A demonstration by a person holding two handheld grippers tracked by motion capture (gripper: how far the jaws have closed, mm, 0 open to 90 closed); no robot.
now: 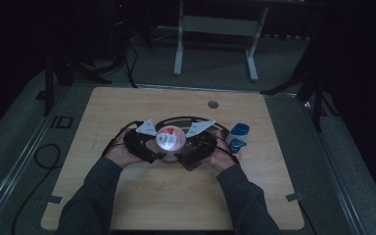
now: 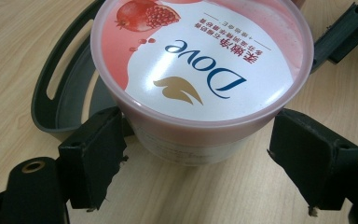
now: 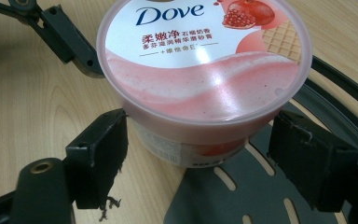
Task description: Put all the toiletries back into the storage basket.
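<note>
A pink Dove tub (image 1: 169, 138) with a pomegranate lid stands at the table's middle, between both grippers. My left gripper (image 1: 144, 144) comes at it from the left and my right gripper (image 1: 200, 147) from the right. In the left gripper view the open jaws straddle the tub (image 2: 200, 70); the left pad (image 2: 98, 149) is at its wall and the right pad (image 2: 312, 158) stands slightly off it. In the right gripper view the tub (image 3: 205, 65) likewise sits between wide jaws of the gripper (image 3: 200, 135). I cannot tell whether the tub rests on the table or is lifted.
A dark grey slotted round tray (image 1: 181, 119) lies behind and partly under the tub, also seen as the tray (image 3: 261, 196) and tray (image 2: 65, 93). Two blue items (image 1: 239, 131) sit just right of the right hand. The wooden table (image 1: 176, 196) has bare room in front.
</note>
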